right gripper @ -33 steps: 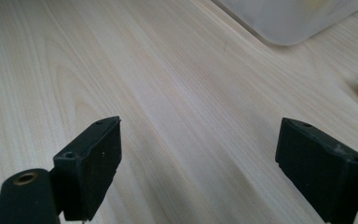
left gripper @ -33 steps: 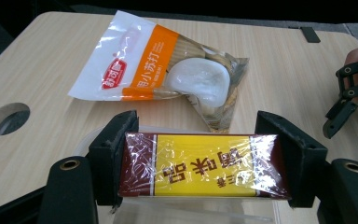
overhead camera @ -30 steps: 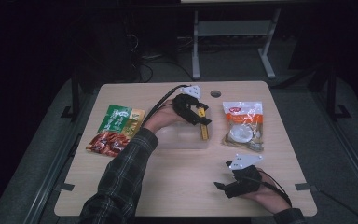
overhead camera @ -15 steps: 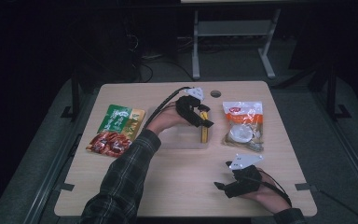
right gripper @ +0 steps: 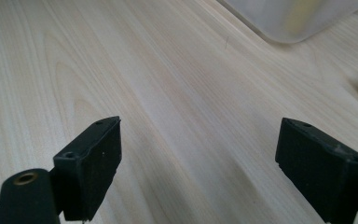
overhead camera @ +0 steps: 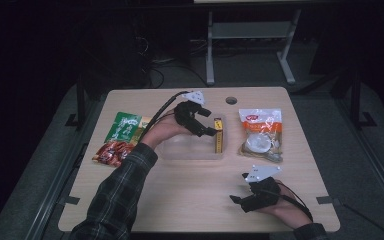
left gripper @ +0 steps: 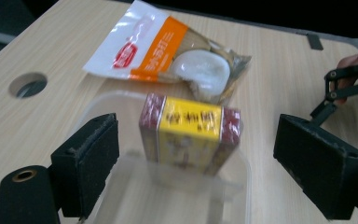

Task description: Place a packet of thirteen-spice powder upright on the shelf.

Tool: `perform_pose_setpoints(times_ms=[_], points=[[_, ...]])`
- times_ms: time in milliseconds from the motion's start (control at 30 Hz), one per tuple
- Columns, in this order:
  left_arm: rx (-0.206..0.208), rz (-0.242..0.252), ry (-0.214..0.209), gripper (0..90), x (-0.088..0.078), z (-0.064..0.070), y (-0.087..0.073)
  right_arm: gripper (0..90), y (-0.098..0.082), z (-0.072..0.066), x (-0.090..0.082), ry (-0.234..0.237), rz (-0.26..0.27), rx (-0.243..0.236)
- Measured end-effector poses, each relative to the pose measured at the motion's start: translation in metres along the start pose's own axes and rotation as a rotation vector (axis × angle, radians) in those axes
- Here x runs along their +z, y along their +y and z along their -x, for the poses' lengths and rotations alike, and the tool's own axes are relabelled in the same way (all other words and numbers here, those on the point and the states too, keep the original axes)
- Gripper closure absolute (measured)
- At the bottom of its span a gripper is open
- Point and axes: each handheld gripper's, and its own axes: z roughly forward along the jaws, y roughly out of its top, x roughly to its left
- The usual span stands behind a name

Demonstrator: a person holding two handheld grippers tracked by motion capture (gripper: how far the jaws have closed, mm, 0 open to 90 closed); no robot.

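Dark floor and a metal stand frame surround the pale wooden table (overhead camera: 180,200) in the high view. Take the clear tub (overhead camera: 190,149) near the table's middle as the landmark. A yellow box (overhead camera: 218,136) stands on edge inside it, against its right wall. The left gripper (overhead camera: 206,131) hangs over the tub, its tips just beside the box, jaws apart and having just been opening, with nothing pinched between them. Well left of the tub lie a green packet (overhead camera: 124,126) and a red packet (overhead camera: 111,152), touching each other. Right of the tub lies a white-and-orange bag (overhead camera: 260,132). The right gripper (overhead camera: 236,201) rests on the table nearer the person than the tub and to its right.

From the left gripper view, the box (left gripper: 189,133) sits in the tub (left gripper: 233,196) at its far end, ahead of the wide-open jaws and touching neither pad. Beyond the tub lies the bag (left gripper: 163,42), and a round hole (left gripper: 28,85) in the table lies to the left.

From the right gripper view, the jaws stand wide apart over bare wood (right gripper: 168,93), holding nothing. One corner of the tub (right gripper: 289,18) shows at the top right.
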Motion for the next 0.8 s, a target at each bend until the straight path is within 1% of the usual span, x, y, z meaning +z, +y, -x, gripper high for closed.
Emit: perform_pose_setpoints(times_ms=[133, 200, 233, 300, 333, 433, 467, 500, 567, 600, 667, 733, 767, 800], points=[[-0.012, -0.014, 0.019, 13.6, -0.014, 0.003, -0.009, 13.8, 0.000, 0.000, 0.002, 0.003, -0.007, 0.004], [-0.024, -0.015, 0.028, 13.6, -0.020, 0.006, -0.013, 13.8, 0.000, 0.000, 0.002, 0.003, -0.009, 0.000], [-0.032, -0.014, 0.026, 13.6, -0.022, 0.008, -0.016, 13.8, 0.000, 0.000, 0.002, 0.003, -0.010, -0.001], [-0.048, -0.029, 0.042, 13.6, -0.027, 0.012, -0.020, 13.8, 0.000, 0.000, 0.003, 0.002, -0.013, 0.003], [-0.045, -0.044, 0.044, 13.6, -0.029, 0.015, -0.024, 13.8, 0.000, 0.000, 0.002, 0.002, -0.016, 0.003], [-0.040, -0.059, 0.056, 13.6, -0.035, 0.022, -0.030, 13.8, -0.001, 0.000, 0.003, 0.002, -0.013, 0.007], [-0.049, -0.056, 0.062, 13.7, -0.036, 0.025, -0.032, 13.8, -0.001, 0.000, 0.003, 0.001, -0.014, 0.006], [-0.047, -0.063, 0.065, 13.7, -0.038, 0.028, -0.034, 13.8, -0.001, 0.000, 0.003, -0.001, -0.014, 0.002], [-0.045, -0.062, 0.072, 13.7, -0.042, 0.035, -0.038, 13.8, -0.001, 0.000, 0.003, -0.001, -0.019, 0.003], [-0.036, -0.062, 0.076, 13.7, -0.044, 0.038, -0.039, 13.8, -0.001, 0.001, 0.003, -0.001, -0.019, 0.002], [-0.031, -0.066, 0.086, 13.7, -0.048, 0.043, -0.043, 13.8, -0.001, 0.001, 0.003, 0.000, -0.022, 0.004], [-0.043, -0.063, 0.100, 13.8, -0.051, 0.048, -0.047, 13.8, -0.001, 0.001, 0.004, -0.002, -0.021, -0.001], [-0.057, -0.061, 0.110, 14.4, -0.052, 0.051, -0.050, 13.8, -0.001, 0.001, 0.004, -0.003, -0.022, 0.000], [-0.055, -0.064, 0.117, 14.3, -0.054, 0.052, -0.053, 13.8, -0.001, 0.001, 0.004, -0.003, -0.021, -0.001]])
